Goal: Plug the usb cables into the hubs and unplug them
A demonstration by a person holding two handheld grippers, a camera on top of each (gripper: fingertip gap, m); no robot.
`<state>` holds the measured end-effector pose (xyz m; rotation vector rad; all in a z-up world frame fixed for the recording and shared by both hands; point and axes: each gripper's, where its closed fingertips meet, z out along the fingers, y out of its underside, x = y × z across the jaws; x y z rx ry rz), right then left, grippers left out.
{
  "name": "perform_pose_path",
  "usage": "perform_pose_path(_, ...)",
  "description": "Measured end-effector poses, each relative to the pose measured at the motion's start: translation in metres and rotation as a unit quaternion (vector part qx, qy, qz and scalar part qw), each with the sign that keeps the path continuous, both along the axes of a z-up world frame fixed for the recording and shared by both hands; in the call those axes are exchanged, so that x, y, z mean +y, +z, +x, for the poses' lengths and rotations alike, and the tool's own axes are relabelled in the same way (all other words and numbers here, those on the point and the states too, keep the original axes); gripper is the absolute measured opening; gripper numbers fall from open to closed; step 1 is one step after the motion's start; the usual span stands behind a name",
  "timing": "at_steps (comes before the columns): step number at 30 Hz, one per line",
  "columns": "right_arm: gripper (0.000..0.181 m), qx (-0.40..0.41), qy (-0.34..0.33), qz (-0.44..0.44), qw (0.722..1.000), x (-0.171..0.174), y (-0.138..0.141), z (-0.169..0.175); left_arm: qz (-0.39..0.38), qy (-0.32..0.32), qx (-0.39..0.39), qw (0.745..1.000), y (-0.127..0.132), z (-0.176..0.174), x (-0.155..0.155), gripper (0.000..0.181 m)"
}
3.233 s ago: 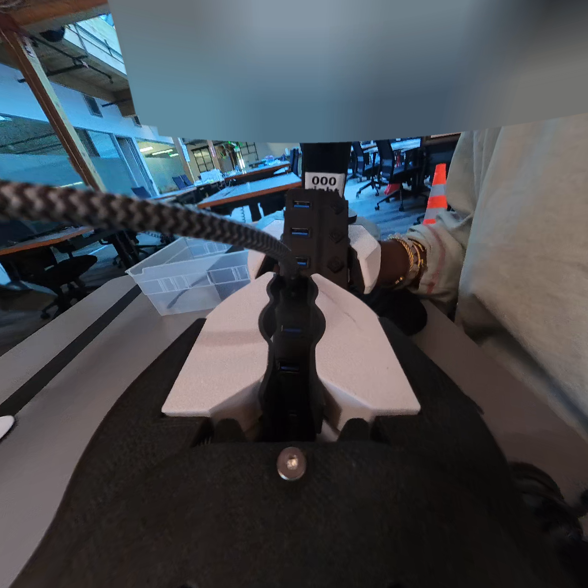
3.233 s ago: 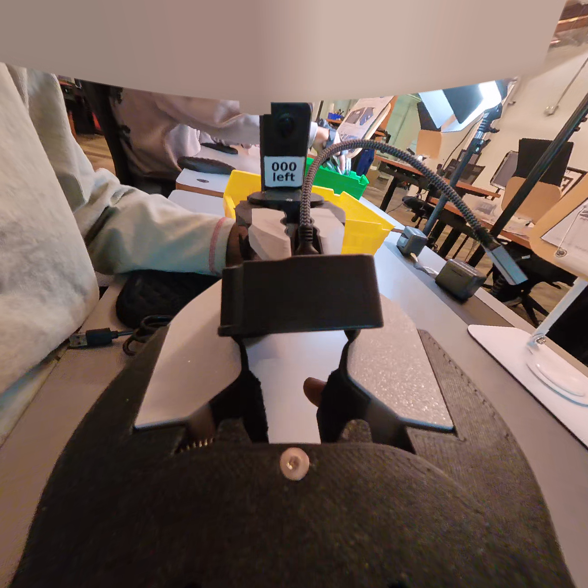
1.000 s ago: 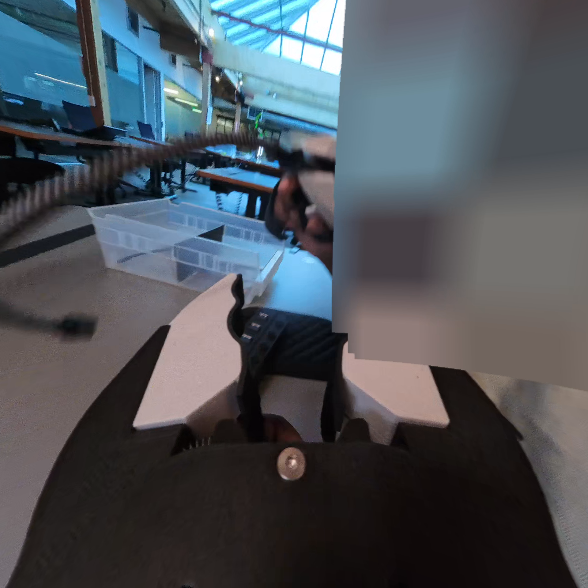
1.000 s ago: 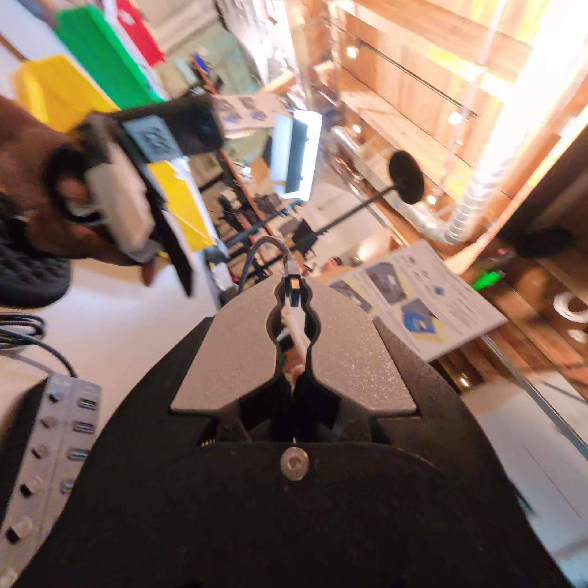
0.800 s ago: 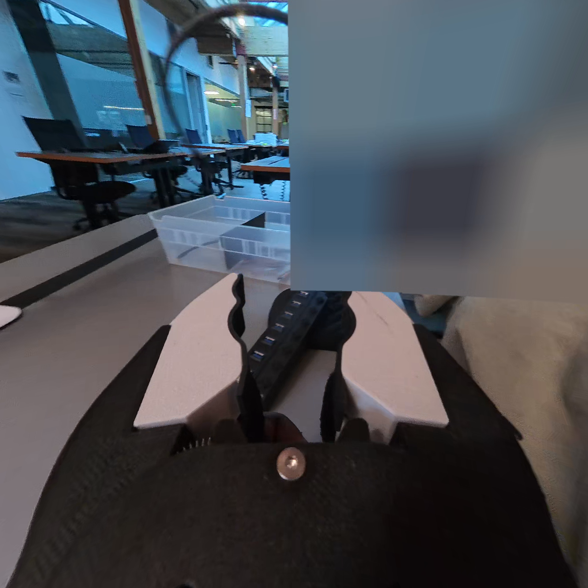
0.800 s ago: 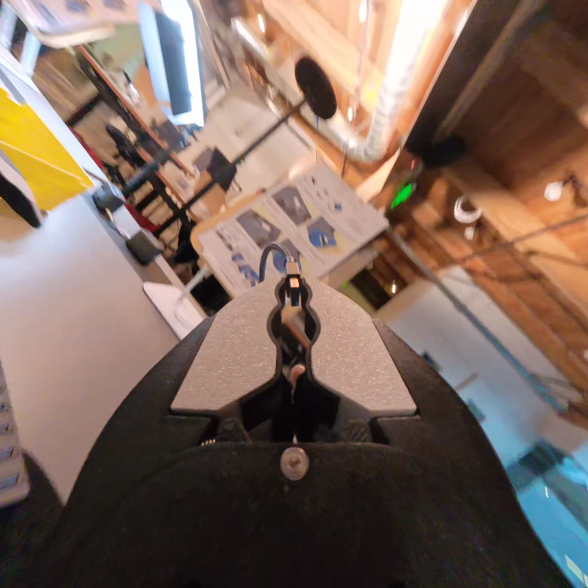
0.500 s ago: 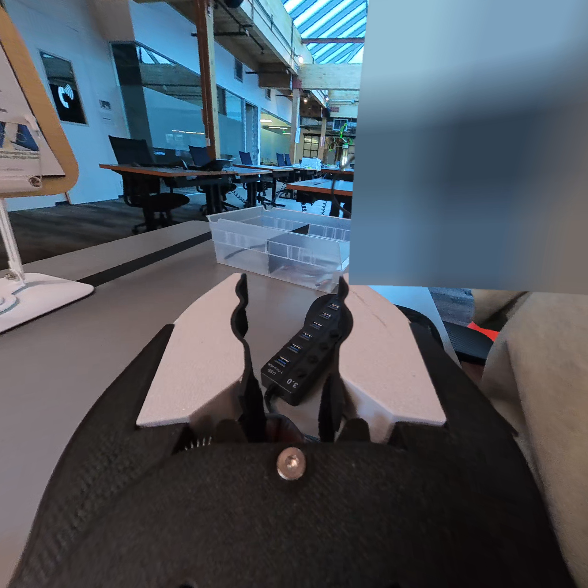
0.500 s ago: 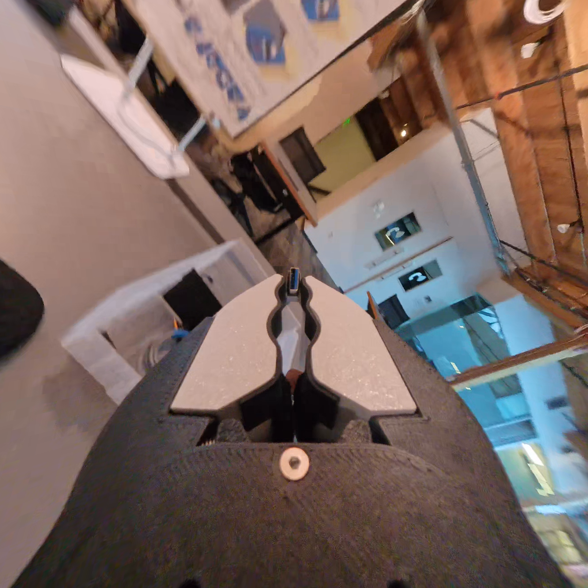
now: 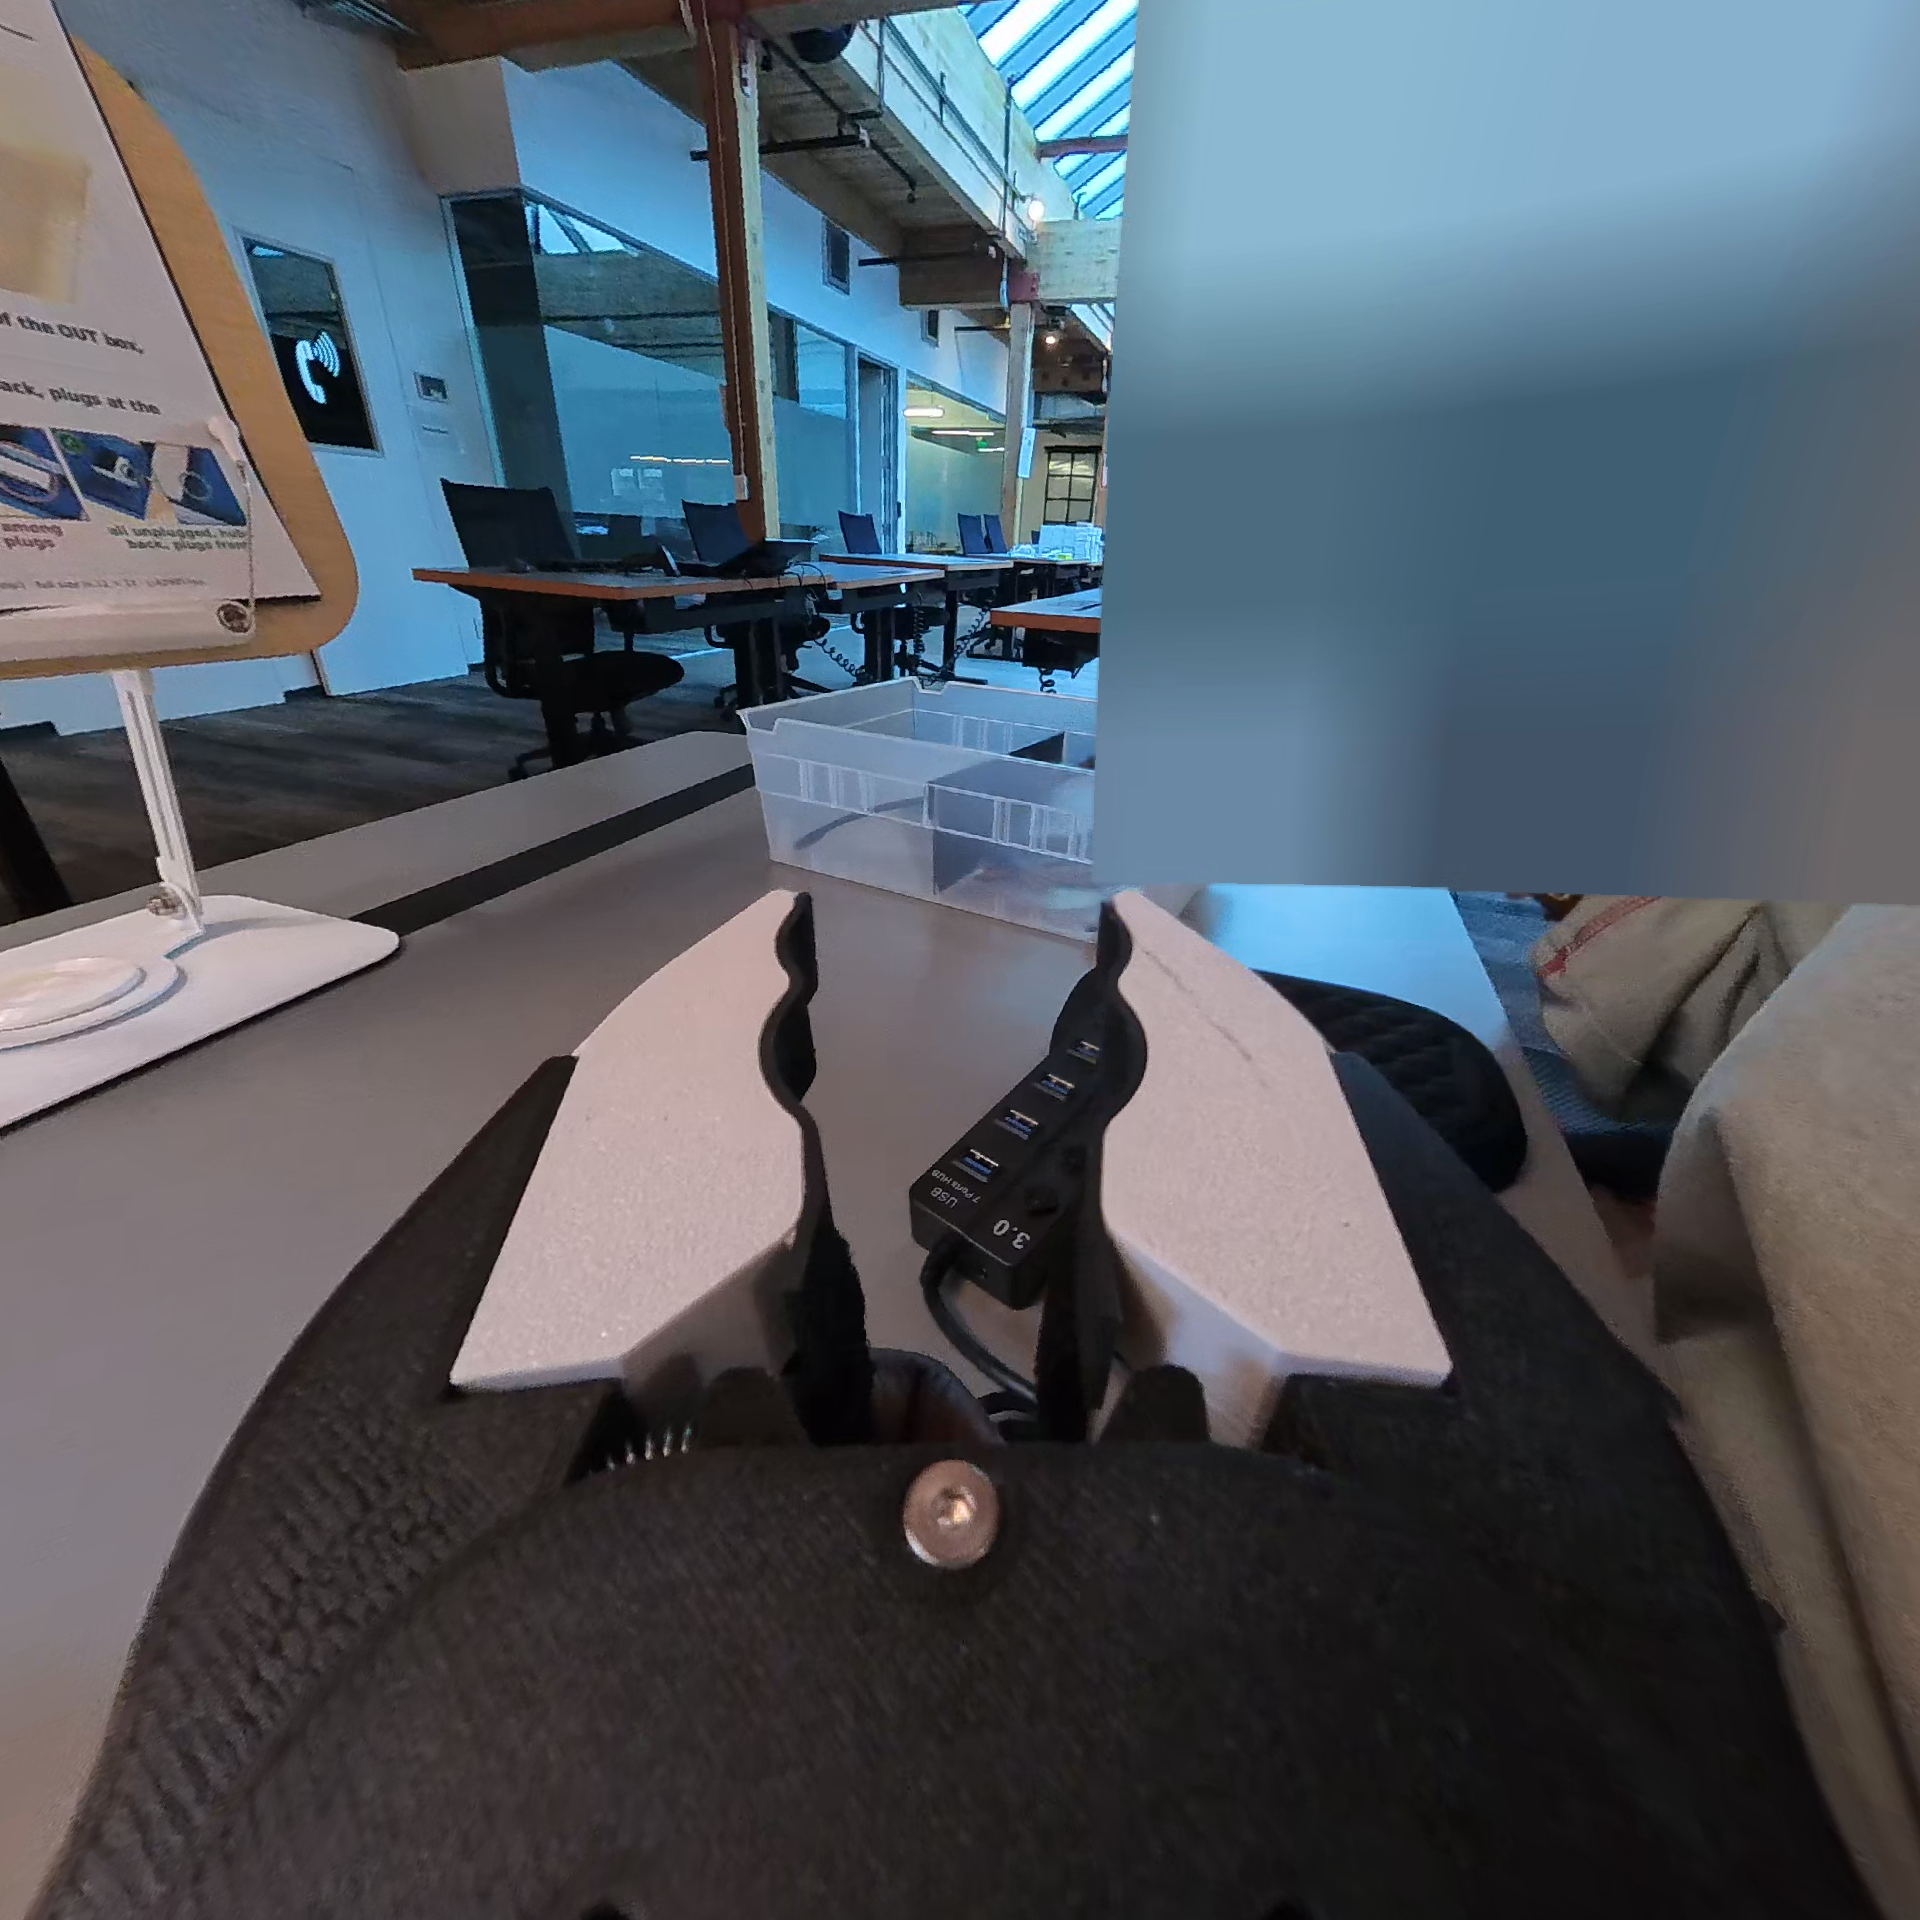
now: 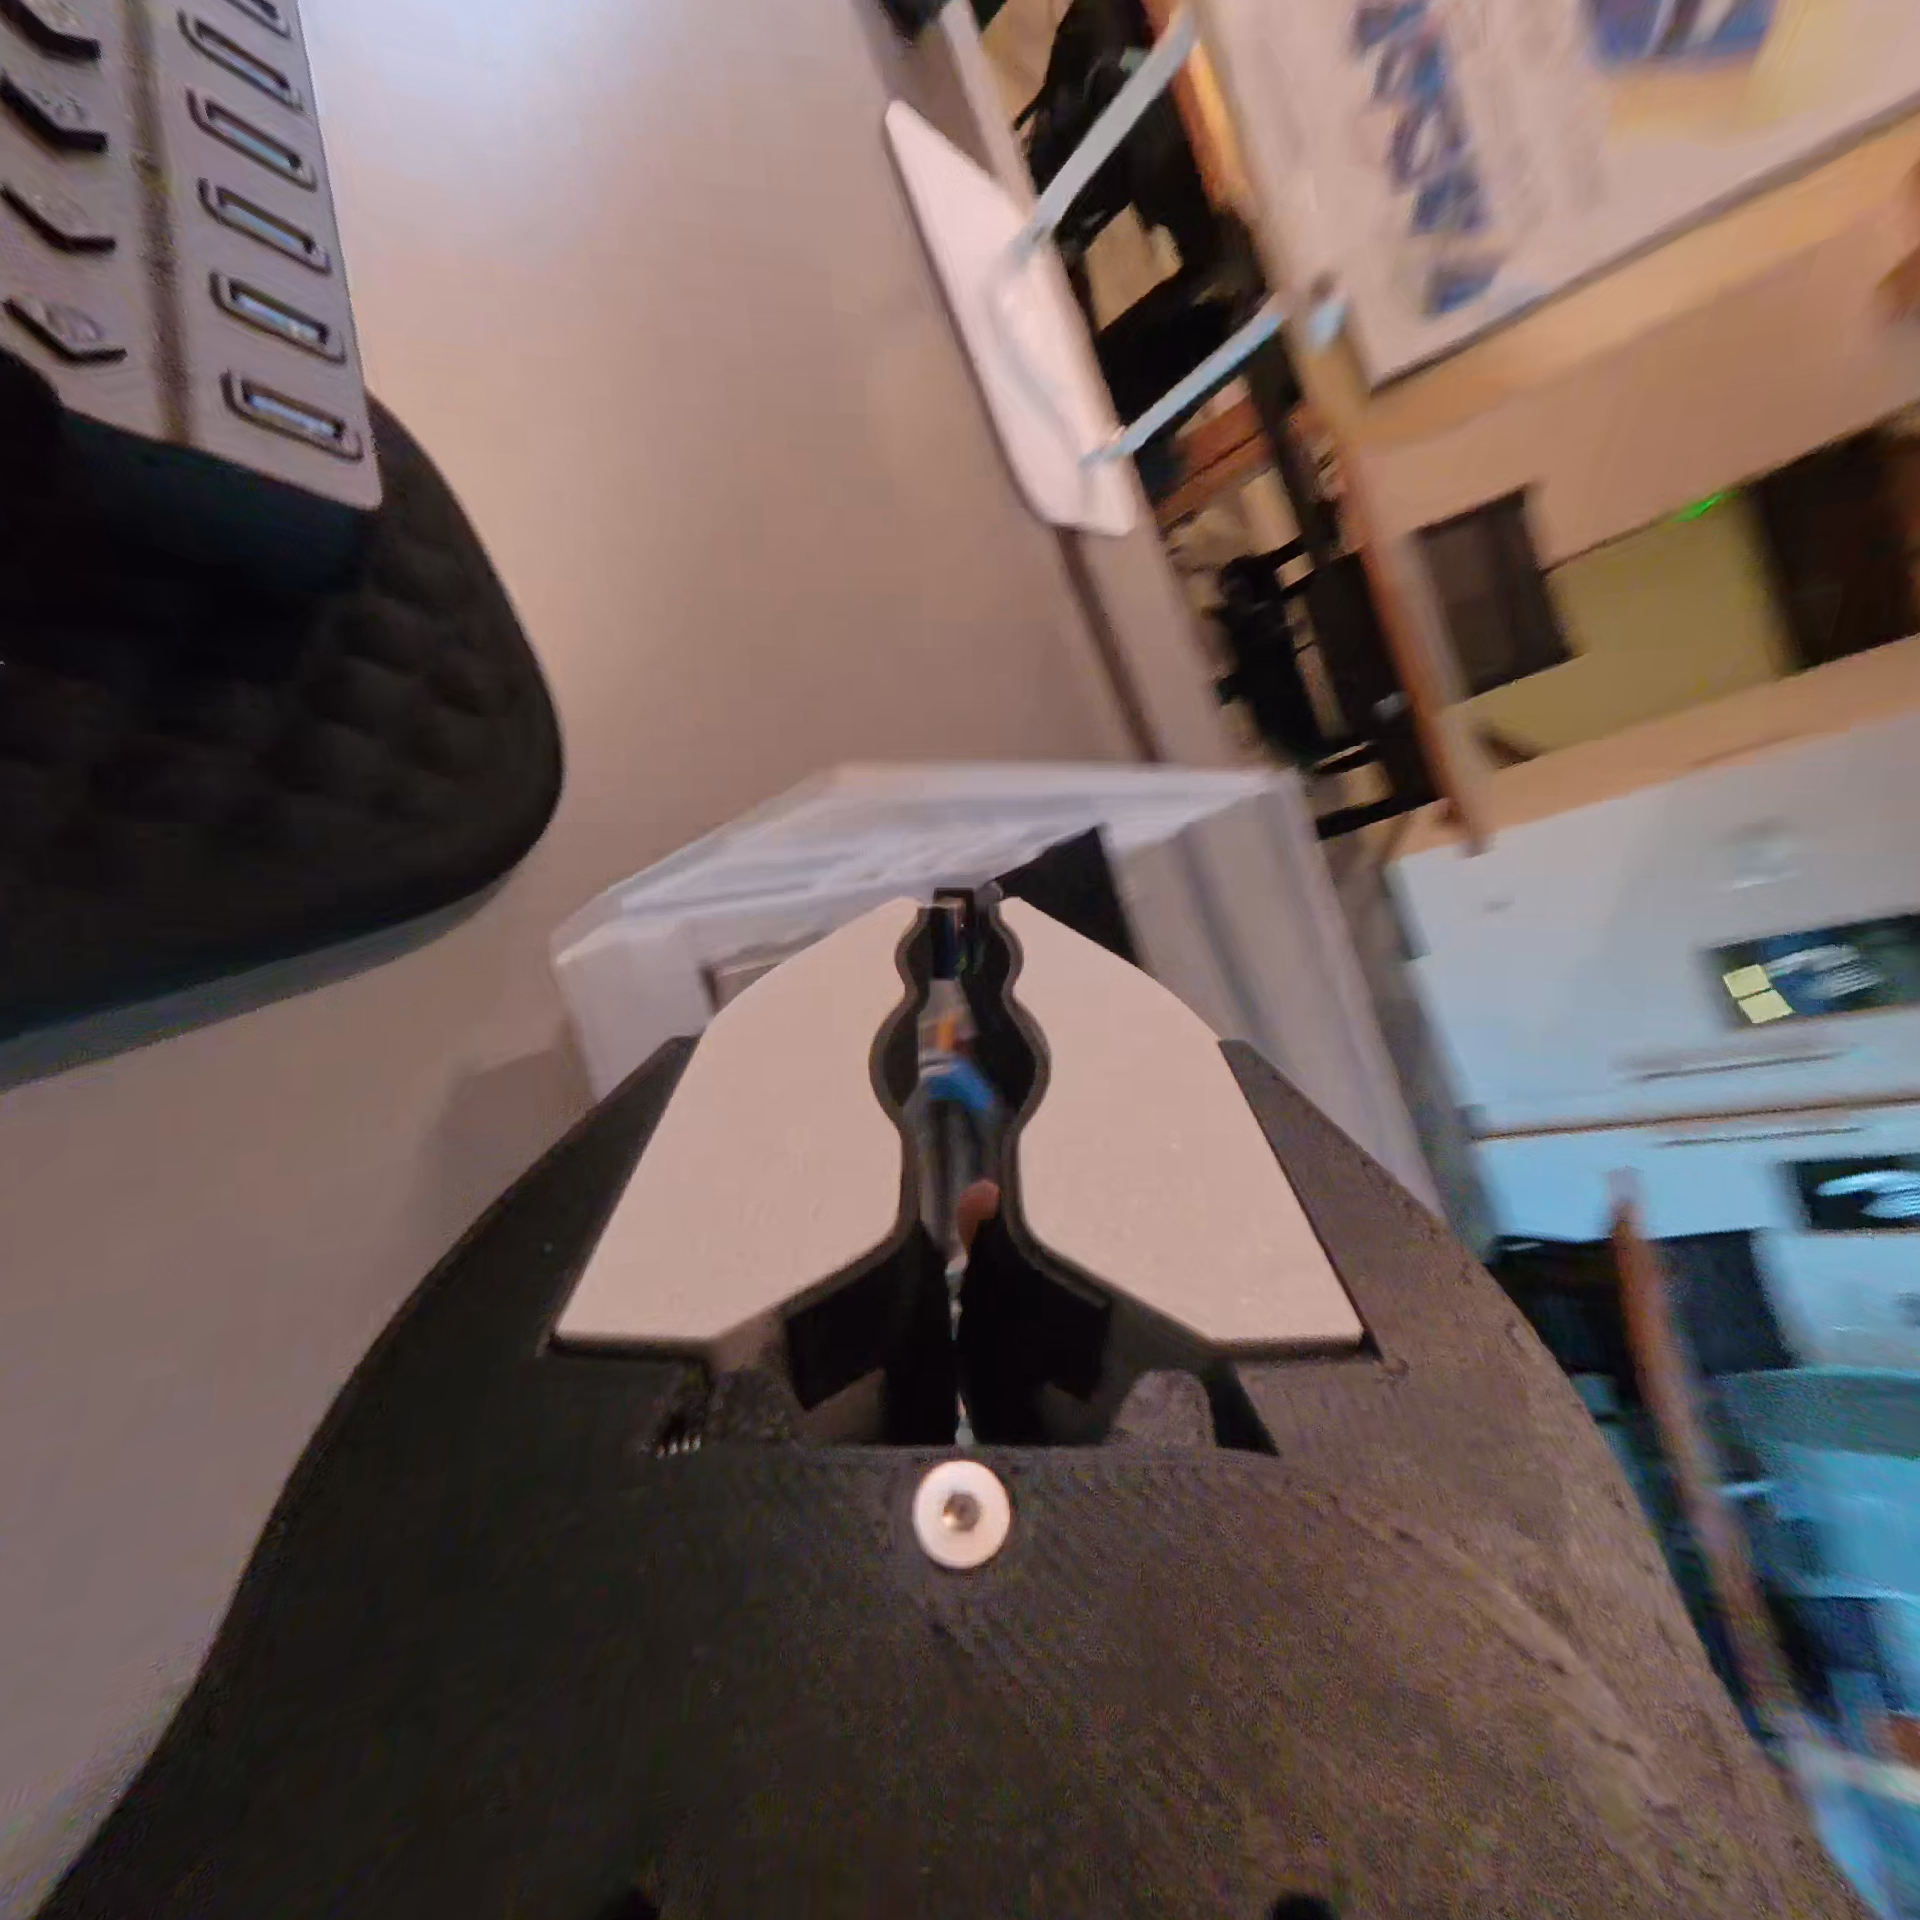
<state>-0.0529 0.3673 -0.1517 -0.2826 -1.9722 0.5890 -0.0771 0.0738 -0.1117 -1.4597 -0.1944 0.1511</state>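
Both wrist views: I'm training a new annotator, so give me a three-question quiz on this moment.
1. True or false: the left gripper is clamped on the black hub.
2. What does the right gripper hold: A) a USB plug, B) the grey hub, C) nothing?
3. Fill in: ahead of the right gripper lies a clear plastic ____.

Key: 1 false, its jaws stand apart and the hub lies on the table. 2 A. 3 bin.
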Motion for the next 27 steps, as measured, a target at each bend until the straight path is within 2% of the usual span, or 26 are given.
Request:
perform_pose_path(3, 0.015, -0.087, -0.032, -0.100, 0.991, 0.016, -0.030, 0.002, -0.006, 0.003, 0.005, 1.000, -0.002, 0.000, -0.001, 0.051)
perform_pose_path(6, 0.023, -0.173, -0.083, -0.190, 0.963, 0.028, -0.041, 0.009, -0.006, 0.001, 0.002, 1.000, -0.003, -0.001, 0.000, 0.051)
perform_pose_path(9, 0.031, -0.251, -0.129, -0.227, 0.932, 0.032, -0.052, 0.016, -0.009, -0.003, 0.002, 1.000, -0.004, 0.000, 0.001, 0.051)
perform_pose_path(12, 0.035, -0.307, -0.126, -0.273, 0.903, 0.021, -0.055, 0.018, -0.012, -0.006, 0.002, 1.000, -0.006, 0.001, 0.002, 0.051)
perform_pose_path(14, 0.043, -0.339, -0.149, -0.295, 0.881, 0.023, -0.057, 0.018, -0.011, -0.006, 0.001, 1.000, -0.006, 0.002, 0.001, 0.051)
perform_pose_path(18, 0.047, -0.418, -0.183, -0.327, 0.828, 0.023, -0.062, 0.022, -0.006, -0.005, -0.001, 1.000, -0.006, 0.002, 0.000, 0.051)
perform_pose_path(19, 0.048, -0.428, -0.188, -0.314, 0.826, 0.025, -0.062, 0.022, -0.006, -0.003, -0.002, 1.000, -0.006, 0.001, 0.000, 0.051)
perform_pose_path(20, 0.050, -0.430, -0.188, -0.282, 0.837, 0.026, -0.062, 0.021, -0.007, -0.002, -0.002, 1.000, -0.006, 0.001, 0.000, 0.051)
perform_pose_path(24, 0.048, -0.374, -0.114, -0.057, 0.919, 0.027, -0.052, 0.015, -0.015, -0.003, -0.005, 1.000, -0.010, 0.000, 0.002, 0.051)
perform_pose_path(25, 0.046, -0.368, -0.099, -0.007, 0.924, 0.029, -0.051, 0.014, -0.017, -0.004, -0.006, 1.000, -0.011, 0.001, 0.002, 0.051)
perform_pose_path(27, 0.044, -0.377, -0.115, 0.070, 0.916, 0.045, -0.051, 0.010, -0.020, -0.005, -0.003, 1.000, -0.012, 0.002, 0.003, 0.051)
